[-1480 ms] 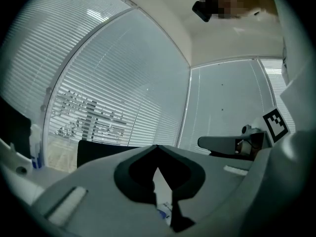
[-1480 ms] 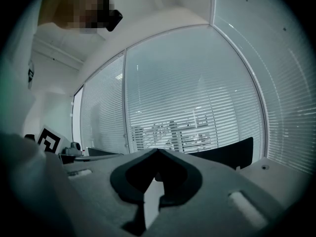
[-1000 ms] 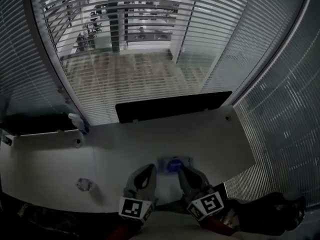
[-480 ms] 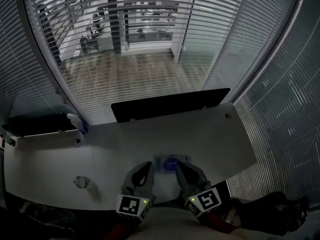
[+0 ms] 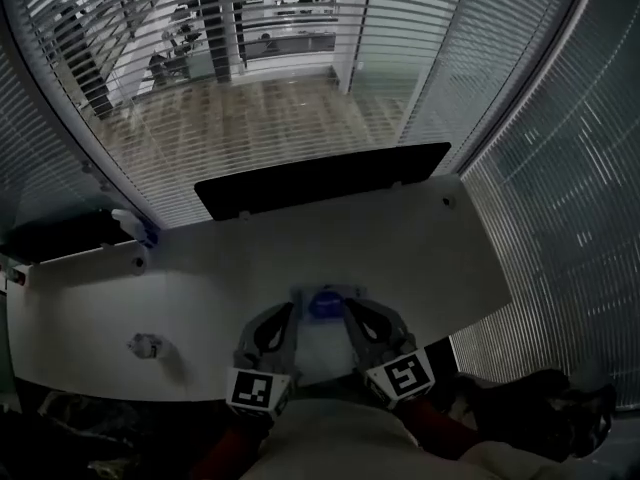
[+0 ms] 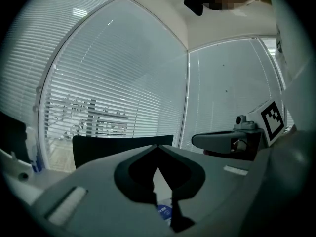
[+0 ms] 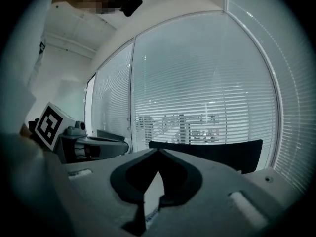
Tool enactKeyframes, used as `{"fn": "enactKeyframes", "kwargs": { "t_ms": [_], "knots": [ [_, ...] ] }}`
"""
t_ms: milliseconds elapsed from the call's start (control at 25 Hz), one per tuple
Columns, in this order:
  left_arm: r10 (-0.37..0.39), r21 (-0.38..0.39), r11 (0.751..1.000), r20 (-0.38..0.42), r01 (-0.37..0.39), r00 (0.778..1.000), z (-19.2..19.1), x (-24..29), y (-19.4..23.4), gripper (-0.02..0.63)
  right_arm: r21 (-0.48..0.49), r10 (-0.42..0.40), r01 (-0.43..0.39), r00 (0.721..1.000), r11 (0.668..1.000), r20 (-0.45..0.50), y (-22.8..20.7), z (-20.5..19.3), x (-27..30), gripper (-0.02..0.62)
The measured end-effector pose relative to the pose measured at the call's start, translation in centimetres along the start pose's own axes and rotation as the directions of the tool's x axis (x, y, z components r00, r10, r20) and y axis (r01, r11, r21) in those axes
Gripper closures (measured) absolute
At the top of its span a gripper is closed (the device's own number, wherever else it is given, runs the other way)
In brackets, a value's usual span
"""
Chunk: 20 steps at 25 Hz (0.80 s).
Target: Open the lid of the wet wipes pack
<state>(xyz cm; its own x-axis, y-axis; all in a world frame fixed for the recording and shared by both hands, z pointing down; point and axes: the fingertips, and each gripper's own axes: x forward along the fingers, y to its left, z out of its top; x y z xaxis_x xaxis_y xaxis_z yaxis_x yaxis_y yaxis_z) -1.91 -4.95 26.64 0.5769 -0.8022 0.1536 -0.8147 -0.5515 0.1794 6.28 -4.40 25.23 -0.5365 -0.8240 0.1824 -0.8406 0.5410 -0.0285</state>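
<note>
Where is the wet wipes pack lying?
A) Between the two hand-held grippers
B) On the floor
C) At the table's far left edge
A: the head view shows the wet wipes pack on the white table, between the left hand-held gripper and the right hand-held gripper.

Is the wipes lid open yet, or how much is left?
Not yet. Done: nothing that shows; the blue lid on the wet wipes pack looks shut. In hand: the left gripper and right gripper flank the pack, jaws closed, holding nothing. Left: catch the lid's edge and flip it open.
</note>
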Motion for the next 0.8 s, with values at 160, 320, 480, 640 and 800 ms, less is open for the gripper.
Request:
{"fn": "enactKeyframes", "kwargs": {
  "t_ms": [160, 320, 480, 640, 800],
  "knots": [
    [0.000, -0.019, 1.000, -0.052, -0.001, 0.999, -2.7, 1.0, 0.3, 0.607, -0.066, 0.031, -0.036, 0.997, 0.997, -0.075, -0.1, -2.5, 1.0, 0.594],
    [-0.015, -0.037, 0.999, -0.082, 0.012, 0.997, -4.4, 1.7, 0.2, 0.607, -0.123, 0.063, -0.079, 0.990, 0.989, -0.130, 0.0, -5.0, 1.6, 0.594],
    [-0.022, -0.023, 1.000, -0.137, 0.019, 0.990, -7.2, 2.7, 0.4, 0.607, -0.145, 0.080, -0.107, 0.980, 0.984, -0.184, 0.1, -8.1, 1.9, 0.594],
    [-0.003, 0.014, 1.000, -0.198, 0.006, 0.980, -10.5, 4.2, 1.2, 0.607, -0.145, 0.082, -0.116, 0.972, 0.983, -0.221, -0.4, -11.4, 2.5, 0.594],
    [0.001, 0.022, 1.000, -0.251, 0.004, 0.968, -13.8, 6.0, 1.8, 0.606, -0.183, 0.076, -0.127, 0.962, 0.975, -0.262, -1.2, -13.8, 3.5, 0.592]
  ]
}}
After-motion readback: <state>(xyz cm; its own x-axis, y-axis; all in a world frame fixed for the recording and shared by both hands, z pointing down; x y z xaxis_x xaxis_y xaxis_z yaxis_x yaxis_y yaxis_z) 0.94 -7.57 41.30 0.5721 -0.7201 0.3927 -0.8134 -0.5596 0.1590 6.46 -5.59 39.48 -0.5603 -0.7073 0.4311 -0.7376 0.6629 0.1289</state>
